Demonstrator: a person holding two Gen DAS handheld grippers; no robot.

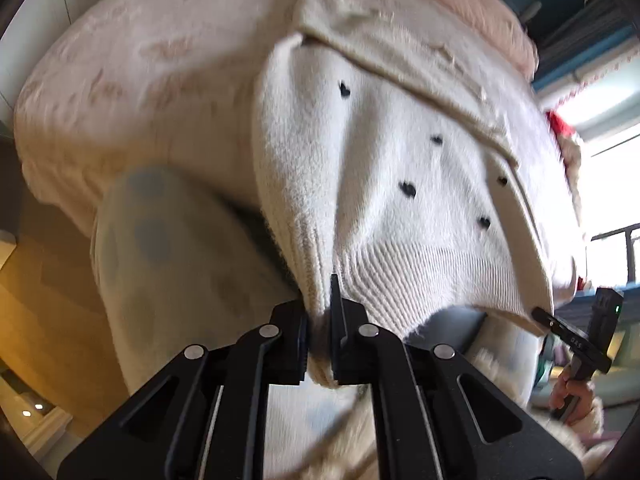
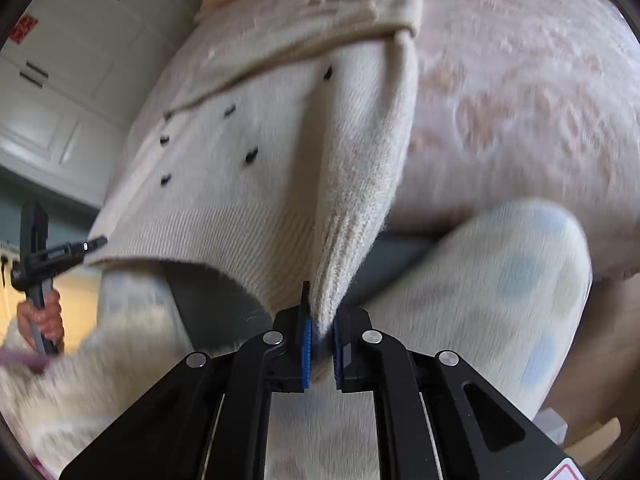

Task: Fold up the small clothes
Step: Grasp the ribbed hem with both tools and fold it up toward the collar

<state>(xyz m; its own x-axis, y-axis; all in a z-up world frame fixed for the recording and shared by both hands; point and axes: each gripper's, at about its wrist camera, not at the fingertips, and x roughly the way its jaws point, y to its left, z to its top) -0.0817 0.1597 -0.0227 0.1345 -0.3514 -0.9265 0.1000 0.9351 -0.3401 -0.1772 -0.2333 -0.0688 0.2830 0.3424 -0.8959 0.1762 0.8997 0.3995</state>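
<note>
A small cream knit sweater (image 1: pixel 400 152) with little black hearts lies half on the bed, its ribbed hem lifted toward me. My left gripper (image 1: pixel 320 332) is shut on the hem's left corner. My right gripper (image 2: pixel 322 340) is shut on the hem's right corner; the sweater (image 2: pixel 248 184) stretches between both. The right gripper also shows at the hem's far corner in the left wrist view (image 1: pixel 560 324), and the left gripper in the right wrist view (image 2: pixel 80 248). A folded cream collar or sleeve lies across the sweater's top.
The bed has a pale pink patterned blanket (image 1: pixel 152 64). The person's knees in spotted fleece trousers (image 2: pixel 500 288) are just under the hem. White cupboards (image 2: pixel 72 60) stand at the left, a bright window (image 1: pixel 608 184) at the right.
</note>
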